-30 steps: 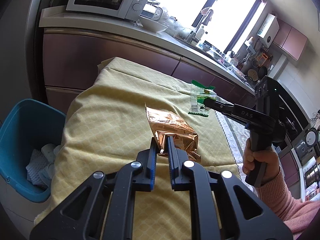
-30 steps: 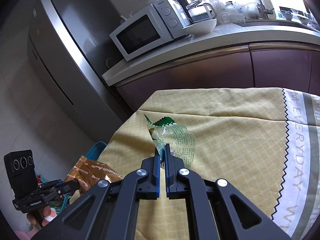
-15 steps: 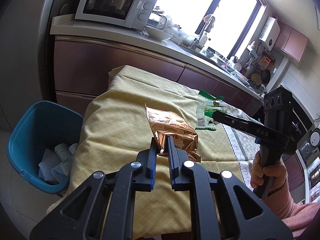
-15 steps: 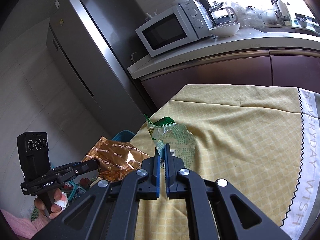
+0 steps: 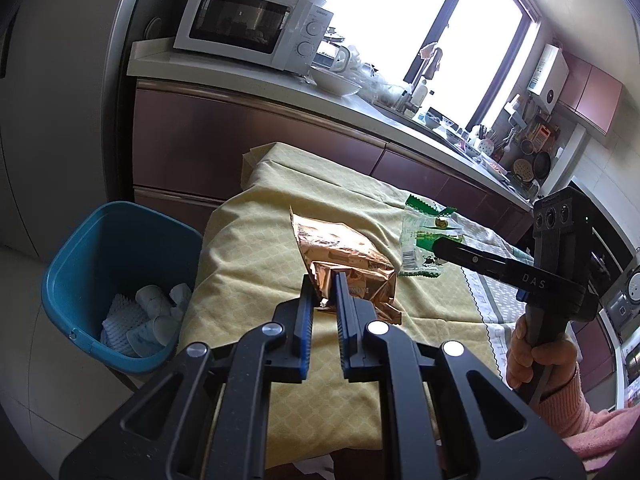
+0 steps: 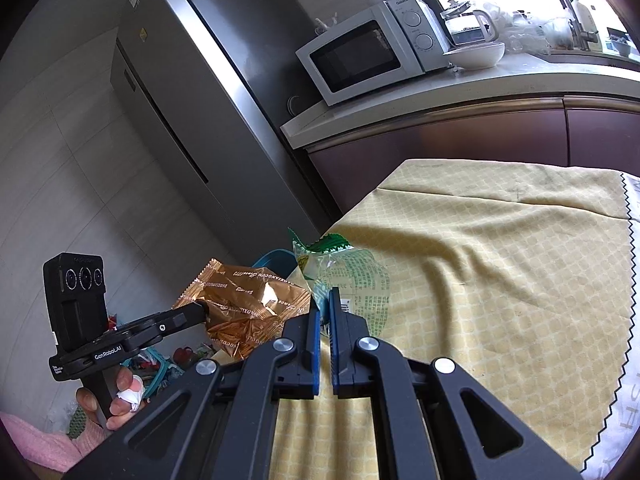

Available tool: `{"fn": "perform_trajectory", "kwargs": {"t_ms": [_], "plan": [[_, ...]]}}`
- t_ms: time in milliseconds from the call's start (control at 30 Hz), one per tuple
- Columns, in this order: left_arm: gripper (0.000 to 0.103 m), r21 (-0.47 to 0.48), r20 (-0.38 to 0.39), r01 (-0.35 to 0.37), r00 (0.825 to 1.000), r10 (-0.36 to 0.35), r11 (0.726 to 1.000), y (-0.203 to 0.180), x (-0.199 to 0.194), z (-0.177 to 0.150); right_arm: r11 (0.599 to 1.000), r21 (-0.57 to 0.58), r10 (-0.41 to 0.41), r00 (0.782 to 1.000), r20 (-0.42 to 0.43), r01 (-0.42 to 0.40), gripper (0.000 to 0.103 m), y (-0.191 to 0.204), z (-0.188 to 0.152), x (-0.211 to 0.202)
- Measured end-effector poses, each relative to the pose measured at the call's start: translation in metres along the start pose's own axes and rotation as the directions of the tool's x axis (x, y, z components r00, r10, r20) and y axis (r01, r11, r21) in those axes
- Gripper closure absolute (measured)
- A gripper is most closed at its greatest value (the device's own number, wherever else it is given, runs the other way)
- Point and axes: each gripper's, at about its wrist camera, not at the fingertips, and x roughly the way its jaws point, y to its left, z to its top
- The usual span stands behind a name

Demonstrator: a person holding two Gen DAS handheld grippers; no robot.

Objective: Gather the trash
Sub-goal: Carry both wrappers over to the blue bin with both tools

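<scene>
Both wrappers were lifted, none binned: the left gripper clamped the copper wrapper, the right gripper pinched the green wrapper; the blue bin waited lower left.

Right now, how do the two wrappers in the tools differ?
The copper foil wrapper is opaque, shiny and crumpled; the green-and-clear wrapper is see-through with green print. The copper one is pinched in the left tool, the green one in the right tool. Both are held over the yellow tablecloth.
</scene>
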Motion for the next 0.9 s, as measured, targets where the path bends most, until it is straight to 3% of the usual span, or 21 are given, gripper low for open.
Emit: {"fn": "perform_trajectory", "kwargs": {"t_ms": [900], "plan": [[0.092, -0.061, 0.069, -0.138, 0.987, 0.142, 0.989, 0.05, -0.048, -0.005, 0.993, -0.06, 0.092, 0.992, -0.089, -0.097, 0.1, 0.048, 0.017, 0.061]]}}
